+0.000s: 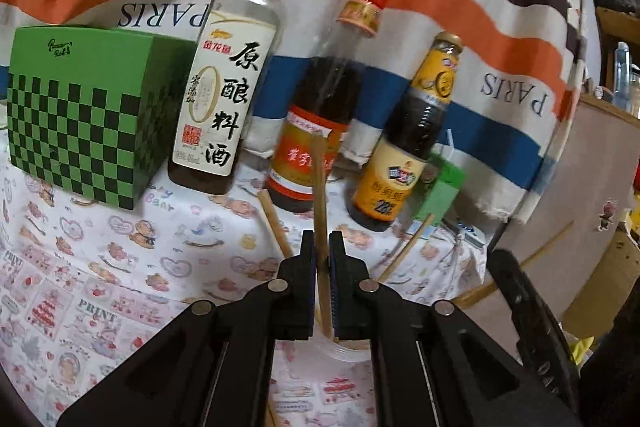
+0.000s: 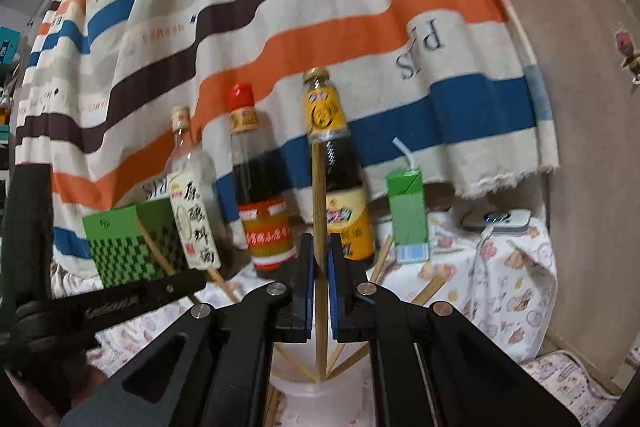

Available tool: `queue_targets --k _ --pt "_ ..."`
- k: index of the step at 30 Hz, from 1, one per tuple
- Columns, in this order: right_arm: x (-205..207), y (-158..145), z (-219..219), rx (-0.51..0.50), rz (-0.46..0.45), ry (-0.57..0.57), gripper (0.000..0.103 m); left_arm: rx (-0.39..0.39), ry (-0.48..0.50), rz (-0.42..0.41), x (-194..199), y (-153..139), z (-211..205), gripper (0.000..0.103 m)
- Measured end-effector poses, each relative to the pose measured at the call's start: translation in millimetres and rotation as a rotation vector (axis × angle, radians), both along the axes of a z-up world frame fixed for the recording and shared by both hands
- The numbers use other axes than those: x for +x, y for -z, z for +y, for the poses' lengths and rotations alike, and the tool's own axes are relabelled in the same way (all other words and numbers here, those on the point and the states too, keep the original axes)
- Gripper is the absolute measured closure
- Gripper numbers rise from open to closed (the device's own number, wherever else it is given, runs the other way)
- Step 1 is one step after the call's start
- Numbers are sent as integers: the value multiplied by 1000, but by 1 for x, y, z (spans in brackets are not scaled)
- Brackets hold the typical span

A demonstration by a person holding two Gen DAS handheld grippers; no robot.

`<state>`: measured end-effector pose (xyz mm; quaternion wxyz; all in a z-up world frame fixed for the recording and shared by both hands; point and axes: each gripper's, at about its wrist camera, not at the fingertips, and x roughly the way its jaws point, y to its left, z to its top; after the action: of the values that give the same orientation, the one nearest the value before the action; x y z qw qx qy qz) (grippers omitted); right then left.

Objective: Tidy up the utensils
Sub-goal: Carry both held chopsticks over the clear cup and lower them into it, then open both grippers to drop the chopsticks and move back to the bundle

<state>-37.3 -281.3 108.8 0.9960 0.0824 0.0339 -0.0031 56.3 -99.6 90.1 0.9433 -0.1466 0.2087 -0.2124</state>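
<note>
I clenched each of my tongs, left tongs [image 1: 322, 251] and right tongs [image 2: 320, 253], on an upright chopstick [image 1: 320, 187] [image 2: 319, 203], poised over the clear cup [image 2: 316, 387] for dropping in.

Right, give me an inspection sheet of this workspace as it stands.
Surface: table under a cartoon-print cloth.
Job's things: a chopstick in the left gripper, a second chopstick in the right gripper, both above a translucent cup holding more chopsticks.
Clutter: checkered green box, three sauce bottles, green drink carton.
Grippers: both shut on their chopsticks.
Cables: nothing seen.
Surroundings: striped blanket draped behind.
</note>
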Motion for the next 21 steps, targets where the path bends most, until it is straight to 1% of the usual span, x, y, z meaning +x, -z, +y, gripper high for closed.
queue_targets --k 2,3,5,9,10,12,14,16,17,18,19,20,21 --pt "6 7 4 -18 31 -1 96 -18 16 34 8 2 2 98" --pt "10 10 4 -16 46 -4 96 -28 33 62 14 3 3 98" --pt "19 18 3 3 97 -13 96 -34 46 86 24 5 4 98" --pt "33 29 0 36 172 -27 96 17 64 115 34 8 -2 98" --pt "35 31 -1 40 182 -28 96 15 70 133 37 10 -3 98" --pt "37 33 -6 58 199 -34 96 -17 91 167 42 14 -3 98" --pt "38 34 -10 82 221 -37 96 -6 76 168 44 16 -4 98" --pt "38 33 -12 85 247 -30 96 30 58 154 43 15 -6 96" --pt "38 33 -13 87 261 -31 96 45 52 143 41 14 -6 90" --pt "37 33 -13 91 277 -35 96 54 52 121 36 11 -5 81" --pt "37 32 -14 97 296 -36 94 71 46 91 30 8 -4 76" --pt "37 32 -15 108 322 -42 83 99 37 60 24 3 -4 71" --pt "38 31 -15 118 339 -53 73 143 22 23 16 -1 -5 65"
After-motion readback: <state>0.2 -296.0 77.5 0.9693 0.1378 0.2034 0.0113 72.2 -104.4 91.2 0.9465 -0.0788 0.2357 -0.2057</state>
